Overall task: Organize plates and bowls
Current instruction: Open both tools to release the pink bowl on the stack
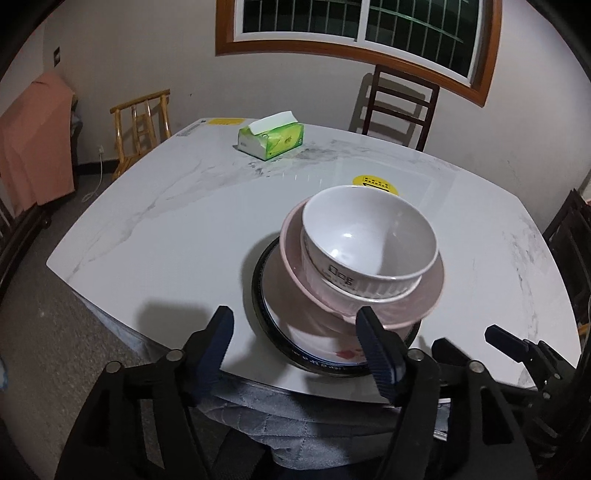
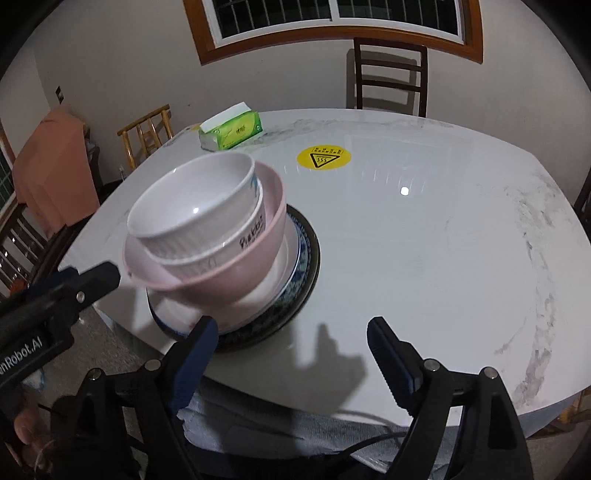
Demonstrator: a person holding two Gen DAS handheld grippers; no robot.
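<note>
Nesting in pink bowl (image 1: 373,295) on plates (image 1: 314,347): white bowl (image 1: 369,236); both grippers (image 1: 295,343) (image 2: 291,350) released.

Bowls: 3, all nested in one stack near the desk's near edge. Top is a white bowl (image 1: 369,236), under it a ribbed white bowl (image 1: 373,290), both inside a pink bowl (image 1: 424,299). Plates: 2 under the stack, a blue-patterned plate (image 2: 301,251) on a dark-rimmed plate (image 1: 258,291). Tissue box (image 1: 271,138): 1, far left. Yellow round sticker (image 2: 324,157): 1, mid desk. Desk (image 1: 166,236): 1. Chairs seen whole: 2, a dark chair (image 2: 388,77) at far side, a bamboo chair (image 1: 142,125) far left. Window (image 1: 358,22): 1. Claws: 2, left claw (image 1: 295,343) & right claw (image 2: 291,343).
</note>
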